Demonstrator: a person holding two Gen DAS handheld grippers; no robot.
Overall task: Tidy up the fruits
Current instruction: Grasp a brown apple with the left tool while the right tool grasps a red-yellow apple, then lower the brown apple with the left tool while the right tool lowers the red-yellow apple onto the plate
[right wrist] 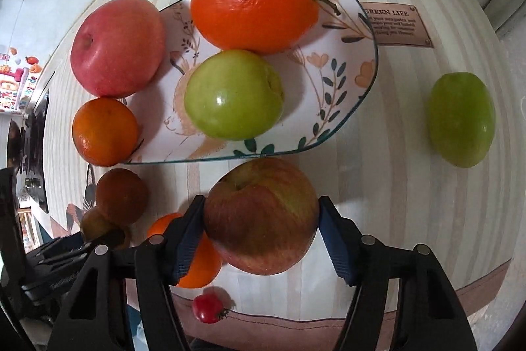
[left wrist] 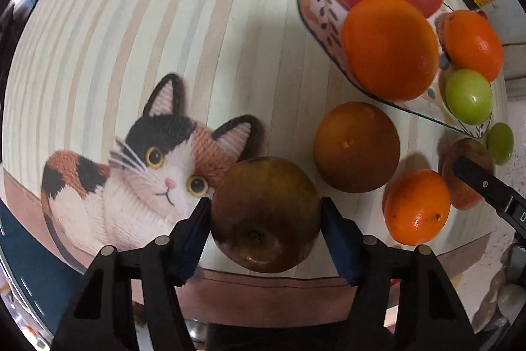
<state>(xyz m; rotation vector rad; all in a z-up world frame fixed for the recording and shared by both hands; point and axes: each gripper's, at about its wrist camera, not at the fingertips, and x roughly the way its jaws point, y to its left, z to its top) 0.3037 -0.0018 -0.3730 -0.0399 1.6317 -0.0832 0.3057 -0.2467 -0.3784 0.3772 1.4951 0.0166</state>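
We have a piece of fruit squarely between the fingers of each tool, and the move ahead turns on where the plate (right wrist: pixel 361 94) lies from each of them: straight beyond the fingertips of the right gripper (right wrist: pixel 261 219), but off to the upper right of the left gripper (left wrist: pixel 265 216), so by our judgement the right hand has the shorter carry. The left gripper stands about half open around a brown pear (left wrist: pixel 265 214) that rests on the striped mat (left wrist: pixel 131 22) beside the printed cat (left wrist: pixel 138 180); both pads sit against its sides, so we read it as gripped, the pear's blossom end turned toward the camera. The right gripper is closed to a similar width on a red and yellow apple (right wrist: pixel 261 216), the pads touching its flanks, stem dimple facing away toward the plate, whose near rim is just beyond it. On or against the plate we see a big orange (right wrist: pixel 254 0), a green apple (right wrist: pixel 234 94), a red apple (right wrist: pixel 117 46) leaning on the far left rim and a small tangerine (right wrist: pixel 104 131) at the near left edge. Only the right view shows the loose green fruit (right wrist: pixel 461 119) well off to the right and the cherry tomato (right wrist: pixel 207 308) near the mat's border; only the left view shows plainly a dark orange (left wrist: pixel 356 147) and a bright tangerine (left wrist: pixel 417 207) still on the mat between the two tools.
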